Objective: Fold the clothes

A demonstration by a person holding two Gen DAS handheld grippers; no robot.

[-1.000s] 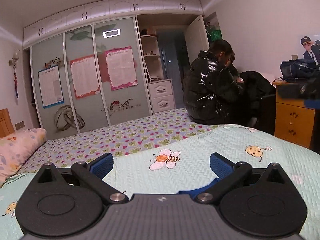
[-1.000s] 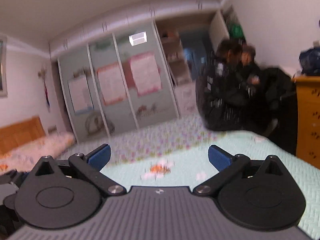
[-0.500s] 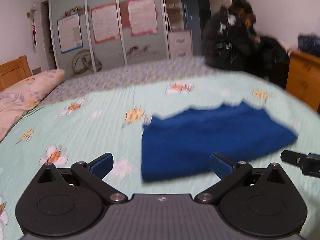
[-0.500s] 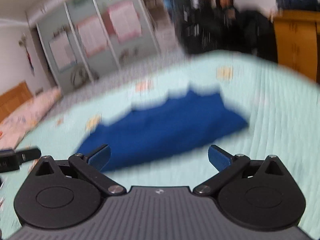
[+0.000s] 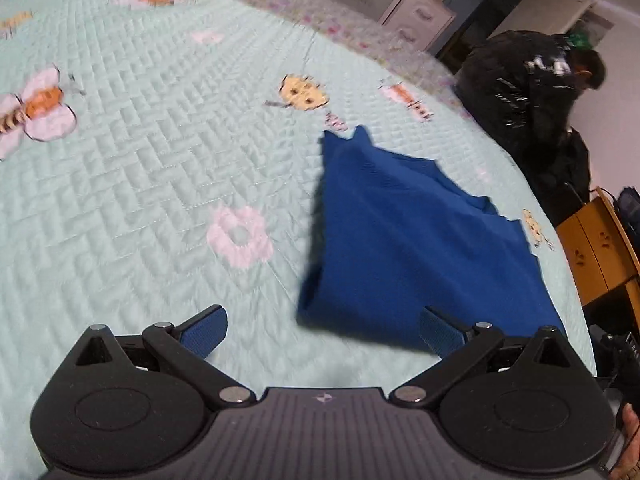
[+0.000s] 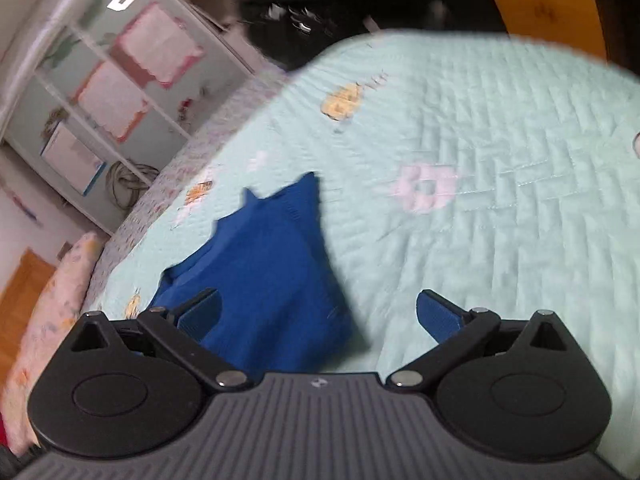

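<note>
A blue knit garment [image 5: 412, 240] lies flat on a pale green quilted bedspread [image 5: 152, 168]. In the left wrist view my left gripper [image 5: 324, 334] hangs open over the garment's near left corner, its right finger above the cloth and its left finger over bare quilt. The right wrist view shows the same garment [image 6: 264, 276] from the other side. My right gripper [image 6: 318, 318] is open over the near right corner, with the left finger above the cloth. Neither gripper holds anything.
A person in a shiny black jacket [image 5: 520, 80] sits at the bed's far edge. An orange wooden cabinet [image 5: 600, 248] stands beside the bed. Wardrobe doors with posters [image 6: 120, 76] line the far wall, and a pillow [image 6: 48, 320] lies at the bed's head.
Both grippers have tipped down from looking across the room and dropped toward the bed. The blue garment came into view and now lies close under both, one gripper at each near corner.
</note>
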